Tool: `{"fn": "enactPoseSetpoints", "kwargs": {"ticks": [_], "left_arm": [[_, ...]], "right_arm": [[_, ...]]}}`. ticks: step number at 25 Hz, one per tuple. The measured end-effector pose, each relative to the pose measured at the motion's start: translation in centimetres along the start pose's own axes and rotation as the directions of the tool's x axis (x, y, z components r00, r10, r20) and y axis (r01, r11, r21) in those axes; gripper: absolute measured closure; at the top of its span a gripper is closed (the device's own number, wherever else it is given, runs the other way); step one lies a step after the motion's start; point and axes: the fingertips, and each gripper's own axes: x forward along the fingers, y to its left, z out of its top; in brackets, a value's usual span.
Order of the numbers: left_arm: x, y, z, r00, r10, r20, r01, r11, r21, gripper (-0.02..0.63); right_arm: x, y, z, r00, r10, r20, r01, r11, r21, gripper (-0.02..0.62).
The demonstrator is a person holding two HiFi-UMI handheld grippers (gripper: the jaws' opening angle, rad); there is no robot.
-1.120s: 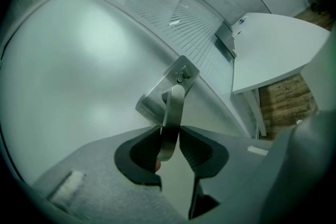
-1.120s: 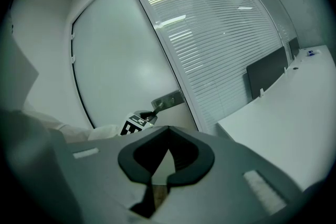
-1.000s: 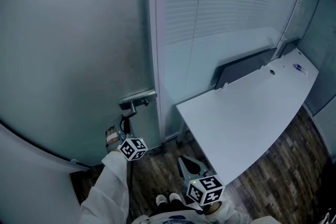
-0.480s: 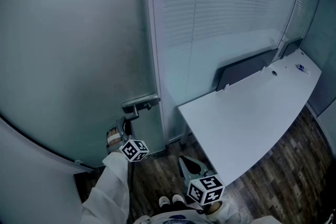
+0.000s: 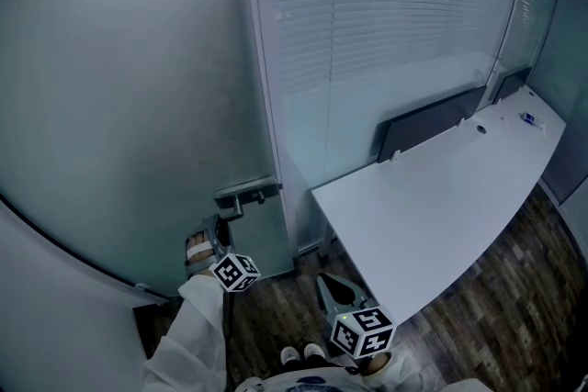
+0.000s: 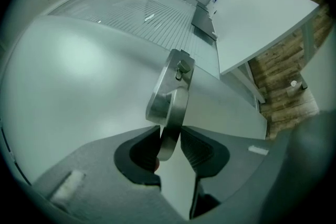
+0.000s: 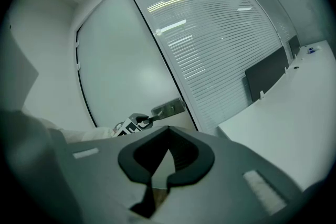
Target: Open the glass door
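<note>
a tall frosted glass door (image 5: pixel 129 106) fills the left half of the head view, its right edge against a pale upright frame post (image 5: pixel 262 60). right of the post stands a glass wall (image 5: pixel 395 32) with closed horizontal blinds behind it. a white curved surface (image 5: pixel 432 207) reaches in from the right, over a dark wood-plank floor (image 5: pixel 514 289). a dark panel (image 5: pixel 427 119) stands along the surface's far edge.

low on the door, near the post, sits a metal plate with a steel lever door handle (image 5: pixel 241 197). the left gripper (image 5: pixel 220 225), held by an arm in a white sleeve (image 5: pixel 188 335), reaches up to that handle. in the left gripper view its jaws pinch the free end of the lever, which seems to touch both dark pads. the right gripper (image 5: pixel 326 282) hangs lower, near the surface's corner and well apart from the door, its jaws pressed together with nothing between them.
</note>
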Motion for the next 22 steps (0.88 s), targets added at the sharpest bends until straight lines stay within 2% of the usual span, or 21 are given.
{"fn": "enactPoseSetpoints", "kwargs": {"ticks": [10,16,22], "left_arm": [[-2.1,-0.8,-0.2,0.999,0.049,0.022,-0.052,0.985,0.162,0.499],[-3.4,-1.0,0.1,0.999,0.038,0.027,-0.042,0.978,0.205,0.503],[-3.5,-1.1,0.0,0.999,0.027,0.018,-0.03,0.976,0.215,0.503]], "right_arm": [[-0.1,0.2,0.1,1.0,0.011,-0.003,-0.011,1.0,-0.005,0.592],[0.2,0.8,-0.1,0.999,0.038,-0.013,-0.038,0.999,-0.014,0.592],[0.5,0.7,0.2,0.999,0.042,-0.016,-0.043,0.999,-0.017,0.592]]}}
